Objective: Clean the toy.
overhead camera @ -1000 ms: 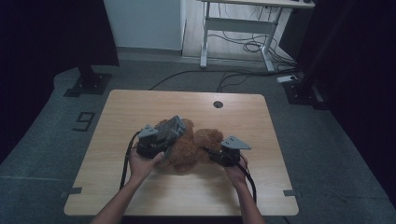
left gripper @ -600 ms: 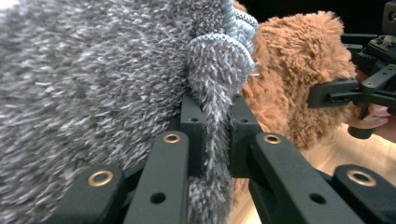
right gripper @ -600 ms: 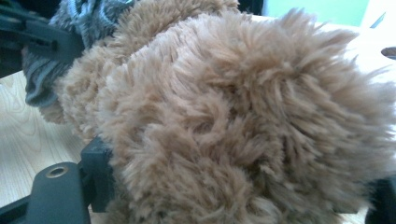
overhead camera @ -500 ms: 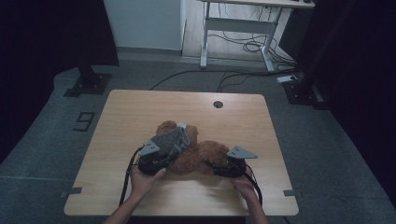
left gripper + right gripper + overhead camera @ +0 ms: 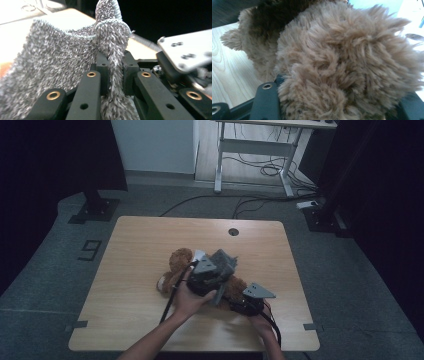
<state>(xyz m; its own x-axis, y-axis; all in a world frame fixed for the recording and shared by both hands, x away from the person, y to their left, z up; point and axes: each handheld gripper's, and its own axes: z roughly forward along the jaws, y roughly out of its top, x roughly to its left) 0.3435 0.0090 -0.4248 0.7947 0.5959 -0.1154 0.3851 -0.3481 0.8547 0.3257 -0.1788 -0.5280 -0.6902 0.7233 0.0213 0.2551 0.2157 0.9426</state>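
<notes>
the left tool (image 5: 112, 75) pinches a fold of the grey fuzzy cloth (image 5: 57, 60) over the brown teddy bear (image 5: 176, 265) lying mid-table (image 5: 140, 240). the right tool (image 5: 332, 100) has just been closing, jaws around the bear's plush limb. dressing looks barely begun, most is left.

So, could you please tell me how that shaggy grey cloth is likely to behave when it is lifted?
The shaggy grey cloth will probably hang floppy: it folds and drapes beside the left tongs, which pinch one fold. It looks light, since that narrow pinch holds it up. Its long pile should resist slipping, though it may snag on the fluffy brown teddy bear.
</notes>
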